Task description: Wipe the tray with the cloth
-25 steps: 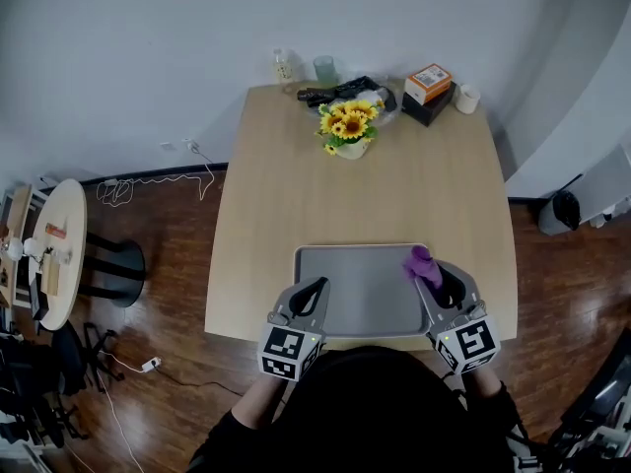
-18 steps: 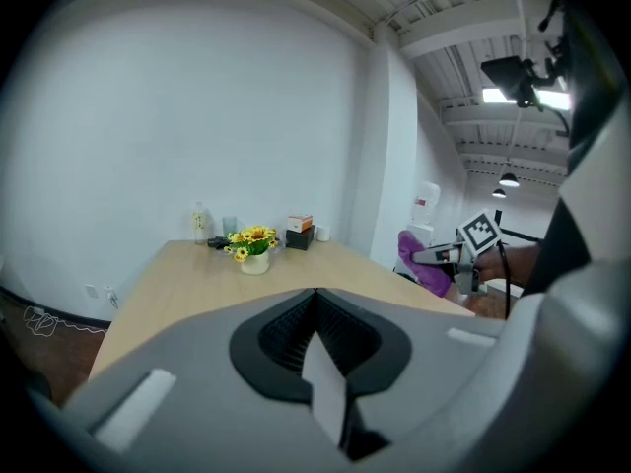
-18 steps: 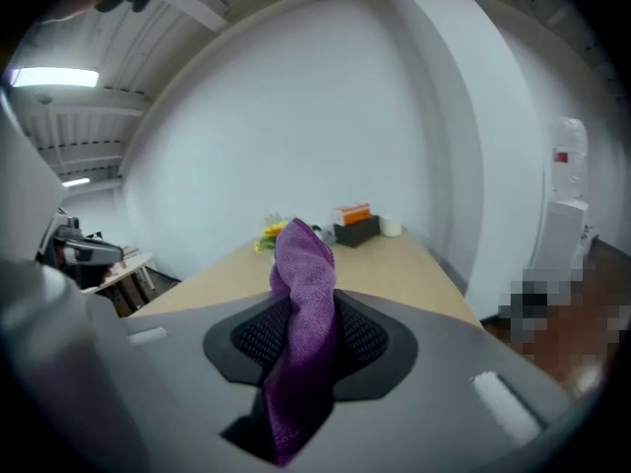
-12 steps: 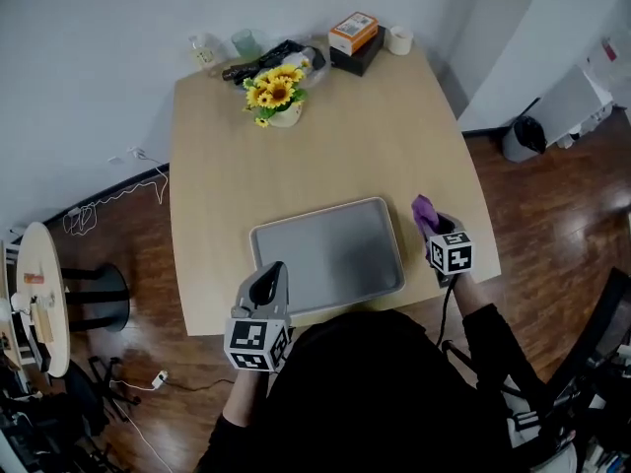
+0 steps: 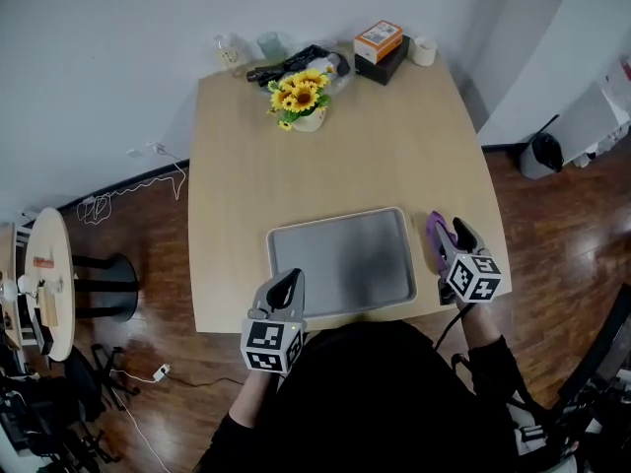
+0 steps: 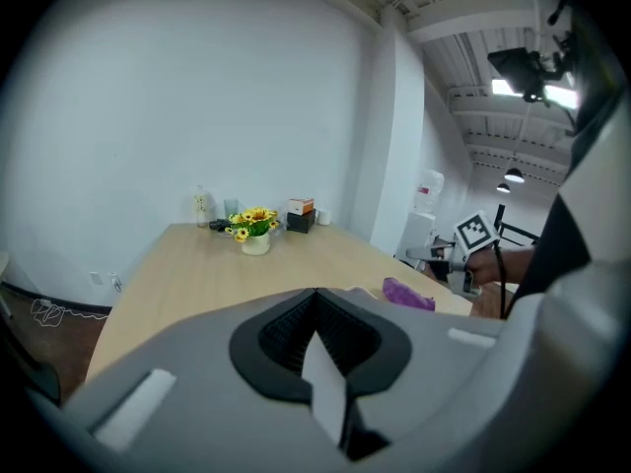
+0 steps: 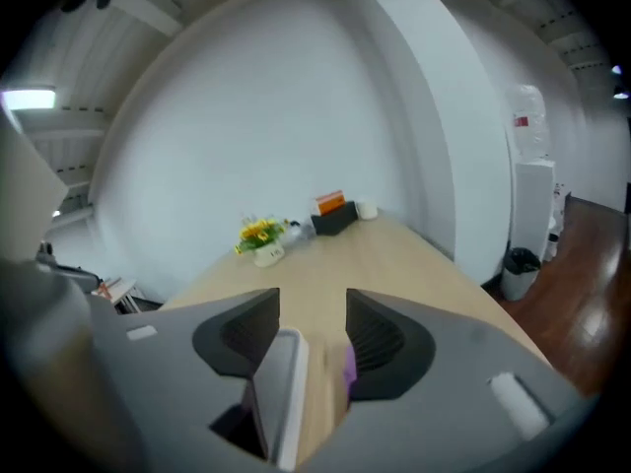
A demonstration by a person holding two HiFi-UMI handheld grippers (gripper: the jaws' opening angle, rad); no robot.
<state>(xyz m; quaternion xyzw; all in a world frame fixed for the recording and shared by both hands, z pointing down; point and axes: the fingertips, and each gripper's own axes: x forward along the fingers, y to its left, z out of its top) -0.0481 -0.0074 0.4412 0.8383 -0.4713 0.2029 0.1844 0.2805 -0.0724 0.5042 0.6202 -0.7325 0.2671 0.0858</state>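
Grey jaws first, nearest the person: the left gripper (image 6: 315, 299) hangs over the near edge of the wooden table (image 5: 237, 185), its jaws pressed together with nothing in them. Just beyond its tip lies the tray (image 5: 343, 262), grey and flat on the tabletop, near left corner closest to that gripper.

Over on the other side, the right gripper (image 7: 313, 313) sits low beside the tray's right edge. Its jaws have just been opening and now stand well spread. The purple cloth (image 5: 436, 235) lies on the bare wood just right of the tray; a sliver of it shows between the jaws against the right pad, but neither pad is pressing on it.

Further up, the middle of the table is bare. At the far edge stands a pot of sunflowers (image 5: 301, 95), with a dark bundle (image 5: 296, 64) behind it, an orange box (image 5: 379, 35) on a black one, and a white cup (image 5: 424, 50).
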